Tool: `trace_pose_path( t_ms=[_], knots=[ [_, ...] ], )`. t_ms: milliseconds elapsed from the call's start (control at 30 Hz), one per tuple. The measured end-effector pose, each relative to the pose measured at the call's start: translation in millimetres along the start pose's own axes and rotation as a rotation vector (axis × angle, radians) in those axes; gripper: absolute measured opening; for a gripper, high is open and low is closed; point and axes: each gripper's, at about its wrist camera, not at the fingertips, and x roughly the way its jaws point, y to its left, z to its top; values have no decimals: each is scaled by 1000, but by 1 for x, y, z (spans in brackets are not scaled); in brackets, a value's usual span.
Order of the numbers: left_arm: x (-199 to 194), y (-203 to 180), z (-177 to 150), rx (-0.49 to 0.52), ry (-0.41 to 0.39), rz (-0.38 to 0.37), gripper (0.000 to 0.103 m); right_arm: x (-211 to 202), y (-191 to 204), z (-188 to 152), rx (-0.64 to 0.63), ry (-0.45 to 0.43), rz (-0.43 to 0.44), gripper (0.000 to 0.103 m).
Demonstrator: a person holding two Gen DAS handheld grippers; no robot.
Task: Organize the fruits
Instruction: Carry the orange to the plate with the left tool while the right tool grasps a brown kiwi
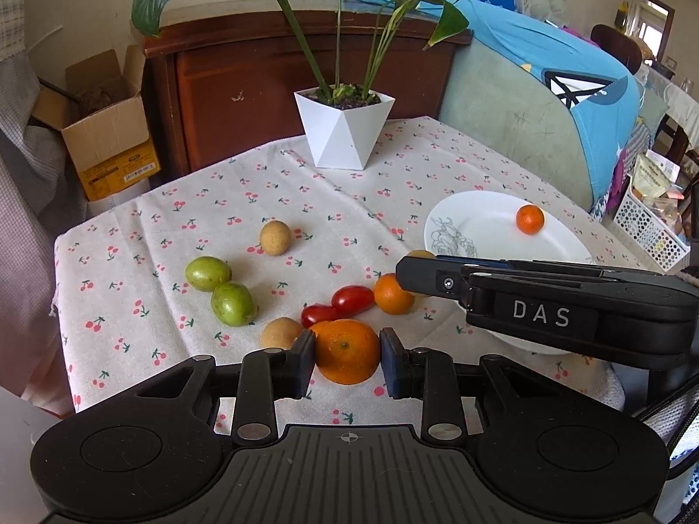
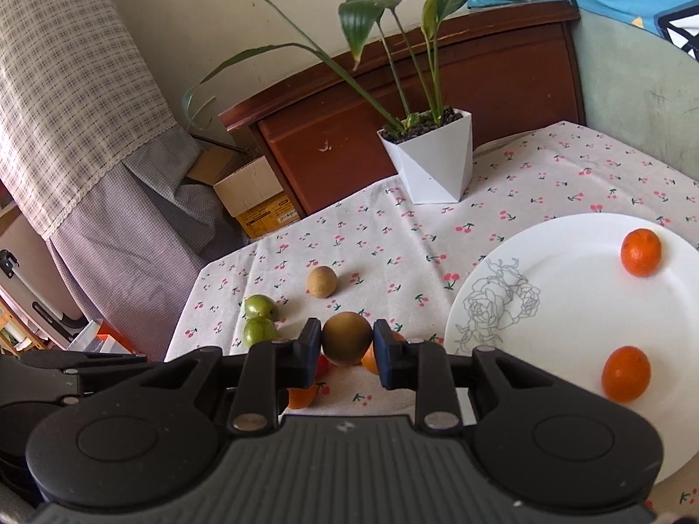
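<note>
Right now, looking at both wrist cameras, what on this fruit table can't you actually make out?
- Left wrist view: the right gripper covers the plate's near rim and most of the brown fruit it holds.
- Right wrist view: the right gripper and its brown fruit hide most of the red tomatoes and oranges behind.
- Left wrist view: the label on the cardboard box is too small to read.

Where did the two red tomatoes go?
In the left wrist view, the two red tomatoes lie together on the tablecloth, between a small orange and a tan round fruit.
</note>
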Motion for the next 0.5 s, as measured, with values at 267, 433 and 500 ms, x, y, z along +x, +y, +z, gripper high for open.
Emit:
trace_pose_path(
  t_ms=[267,433,500],
  knots=[
    [4,-16,13,-14,-35,-29,29,-20,-16,13,26,-64,-54,26],
    [11,-26,19,-30,-47,-69,29,-34,-34,17,74,-105,-108,26],
    [14,-31,22,-35,-50,-86,29,-39,-44,19,105,-122,-135,26]
  ],
)
